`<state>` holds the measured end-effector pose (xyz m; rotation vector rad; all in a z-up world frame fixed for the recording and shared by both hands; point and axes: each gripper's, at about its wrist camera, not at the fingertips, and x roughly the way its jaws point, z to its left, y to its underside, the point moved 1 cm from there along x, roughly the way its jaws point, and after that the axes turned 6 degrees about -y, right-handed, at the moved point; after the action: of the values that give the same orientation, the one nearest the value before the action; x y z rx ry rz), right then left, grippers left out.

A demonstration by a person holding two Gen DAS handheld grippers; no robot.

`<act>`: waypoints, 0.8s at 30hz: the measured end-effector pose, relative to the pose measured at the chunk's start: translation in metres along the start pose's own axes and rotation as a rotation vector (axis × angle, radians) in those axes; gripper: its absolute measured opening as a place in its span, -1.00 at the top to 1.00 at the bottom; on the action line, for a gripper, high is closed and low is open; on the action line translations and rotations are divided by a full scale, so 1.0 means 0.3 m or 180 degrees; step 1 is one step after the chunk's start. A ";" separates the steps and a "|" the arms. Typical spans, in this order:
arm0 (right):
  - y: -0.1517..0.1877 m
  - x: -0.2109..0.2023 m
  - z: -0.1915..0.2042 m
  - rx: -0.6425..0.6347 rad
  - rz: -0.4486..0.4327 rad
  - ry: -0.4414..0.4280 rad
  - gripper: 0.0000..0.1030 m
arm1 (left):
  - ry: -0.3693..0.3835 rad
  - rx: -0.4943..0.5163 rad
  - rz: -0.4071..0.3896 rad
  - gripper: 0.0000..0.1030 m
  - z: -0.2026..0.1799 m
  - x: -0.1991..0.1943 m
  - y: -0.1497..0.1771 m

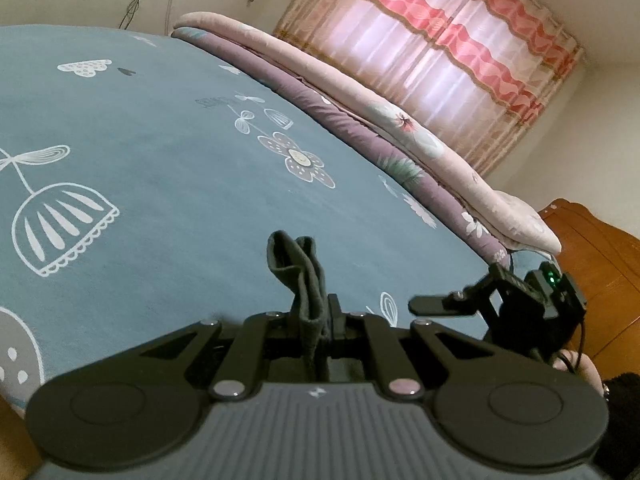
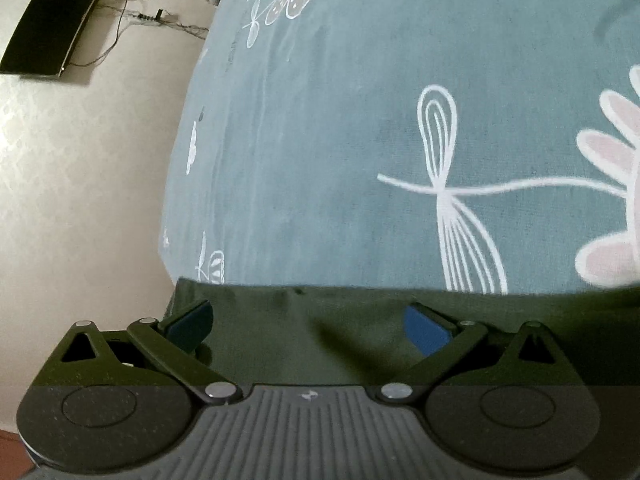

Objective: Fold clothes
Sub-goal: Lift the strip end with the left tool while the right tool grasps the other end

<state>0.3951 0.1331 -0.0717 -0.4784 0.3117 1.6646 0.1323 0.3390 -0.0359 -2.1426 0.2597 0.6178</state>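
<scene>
Two tongs at a dark garment point(image 2: 320, 332) by the near edge of the bed point(image 1: 160, 140).
Left tongs point(image 1: 320, 316) pinch a bunched fold tight; right tongs point(image 2: 316, 320) stand wide open over flat cloth, holding nothing. Judgement: grip the edge squarely beside the left pinch, then lift both evenly.

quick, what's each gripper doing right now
left gripper: shut on a bunched fold of the dark garment
right gripper: open, over the garment, holding nothing
</scene>
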 end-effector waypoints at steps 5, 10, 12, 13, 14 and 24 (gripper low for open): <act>0.077 0.007 0.000 0.0120 0.0139 -0.0026 -1.00 | 0.0004 0.0000 0.0001 0.86 -0.003 0.002 -0.002; 0.161 -0.011 0.010 0.0116 0.0178 0.0024 -1.00 | -0.0010 0.0014 -0.0018 0.86 -0.011 -0.002 -0.001; 0.194 -0.013 -0.005 0.0183 0.0228 0.0006 -1.00 | -0.0015 0.0025 -0.0025 0.86 -0.017 -0.005 0.001; 0.210 -0.012 -0.020 0.0220 0.0267 -0.0001 -1.00 | -0.0018 0.0029 -0.0029 0.86 -0.021 -0.006 0.001; 0.229 -0.001 -0.021 0.0249 0.0308 -0.0008 -1.00 | -0.0020 0.0032 -0.0033 0.86 -0.025 -0.007 0.002; 0.222 -0.108 -0.009 0.0116 0.0008 -0.0011 -1.00 | 0.0017 0.0137 -0.0078 0.86 -0.098 -0.027 -0.007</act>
<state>0.3329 0.0936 -0.0631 -0.4479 0.3397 1.6592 0.1361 0.3167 -0.0156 -2.1032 0.2473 0.5876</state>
